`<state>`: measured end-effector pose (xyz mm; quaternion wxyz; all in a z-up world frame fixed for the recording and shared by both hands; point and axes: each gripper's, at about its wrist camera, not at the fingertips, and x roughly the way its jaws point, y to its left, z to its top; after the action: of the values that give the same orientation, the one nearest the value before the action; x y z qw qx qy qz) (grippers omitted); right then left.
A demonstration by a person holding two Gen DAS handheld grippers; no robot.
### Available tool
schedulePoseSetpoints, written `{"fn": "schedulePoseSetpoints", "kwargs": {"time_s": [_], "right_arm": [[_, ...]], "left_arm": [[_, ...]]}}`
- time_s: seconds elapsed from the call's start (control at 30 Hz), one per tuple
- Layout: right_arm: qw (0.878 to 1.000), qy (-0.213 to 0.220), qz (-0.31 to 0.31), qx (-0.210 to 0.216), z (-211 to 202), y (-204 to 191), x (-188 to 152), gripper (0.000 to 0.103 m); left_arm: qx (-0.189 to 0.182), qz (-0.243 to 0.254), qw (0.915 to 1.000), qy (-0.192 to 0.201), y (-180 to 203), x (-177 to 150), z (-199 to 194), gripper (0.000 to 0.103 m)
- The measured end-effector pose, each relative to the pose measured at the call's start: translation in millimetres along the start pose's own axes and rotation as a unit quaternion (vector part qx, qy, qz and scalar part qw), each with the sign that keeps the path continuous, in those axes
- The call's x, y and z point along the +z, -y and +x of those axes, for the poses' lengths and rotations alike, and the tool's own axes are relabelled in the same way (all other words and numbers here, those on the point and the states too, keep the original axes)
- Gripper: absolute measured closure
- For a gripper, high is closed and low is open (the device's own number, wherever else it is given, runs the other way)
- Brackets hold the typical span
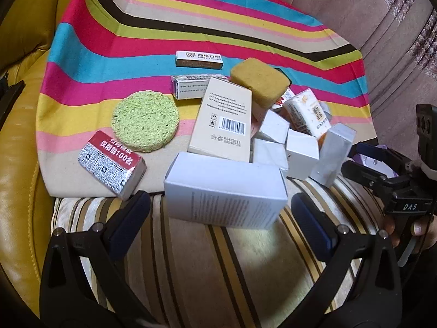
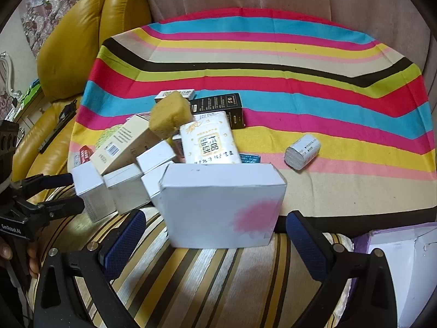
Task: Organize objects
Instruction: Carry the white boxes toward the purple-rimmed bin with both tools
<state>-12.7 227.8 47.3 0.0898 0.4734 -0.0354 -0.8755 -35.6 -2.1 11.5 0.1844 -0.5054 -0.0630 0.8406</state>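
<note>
A pile of small boxes lies on a striped cloth (image 1: 114,41) on a sofa seat. My left gripper (image 1: 221,216) is open, its fingers either side of a grey-white box (image 1: 224,191) at the cloth's near edge. My right gripper (image 2: 215,232) is open, its fingers flanking a white box with a pink smudge (image 2: 221,205). The pile holds a beige barcode box (image 1: 222,120), a yellow sponge (image 1: 259,82), a tissue pack (image 2: 210,142) and several white boxes (image 1: 301,153). A green round sponge (image 1: 146,120) and a red-topped pack (image 1: 112,164) lie to the left.
A black box (image 2: 218,106) and a small white roll (image 2: 301,151) lie on the cloth further right. A purple-edged white box (image 2: 401,262) sits at the right. Yellow leather cushions (image 2: 71,35) border the left. The right gripper also shows in the left wrist view (image 1: 363,164).
</note>
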Motion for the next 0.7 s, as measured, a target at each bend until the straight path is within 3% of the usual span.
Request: {"fn": "schedulePoseSetpoints", "kwargs": {"time_s": [0.17, 0.3, 0.37, 0.47, 0.5, 0.7], "right_arm": [[1.0, -0.007, 0.007, 0.003, 8, 8, 5, 0.0], [1.0, -0.017, 0.01, 0.01, 16, 11, 9, 0.0], [1.0, -0.015, 0.006, 0.008, 17, 9, 10, 0.0], [1.0, -0.02, 0.002, -0.001, 21, 6, 13, 0.002], [1.0, -0.021, 0.001, -0.004, 22, 6, 13, 0.009], [1.0, -0.007, 0.025, 0.003, 7, 16, 6, 0.01]], "left_arm": [[0.0, 0.01, 0.9999, -0.006, 3, 2, 5, 0.003], [0.007, 0.014, 0.9998, -0.007, 5, 2, 5, 0.014], [0.013, 0.016, 0.9998, -0.004, 7, 2, 4, 0.014], [0.028, 0.018, 0.9994, 0.008, 10, 1, -1, 0.015], [0.034, 0.019, 0.9992, 0.013, 11, 1, -4, 0.015], [0.033, 0.016, 0.998, 0.052, 22, -5, -22, 0.015]]}}
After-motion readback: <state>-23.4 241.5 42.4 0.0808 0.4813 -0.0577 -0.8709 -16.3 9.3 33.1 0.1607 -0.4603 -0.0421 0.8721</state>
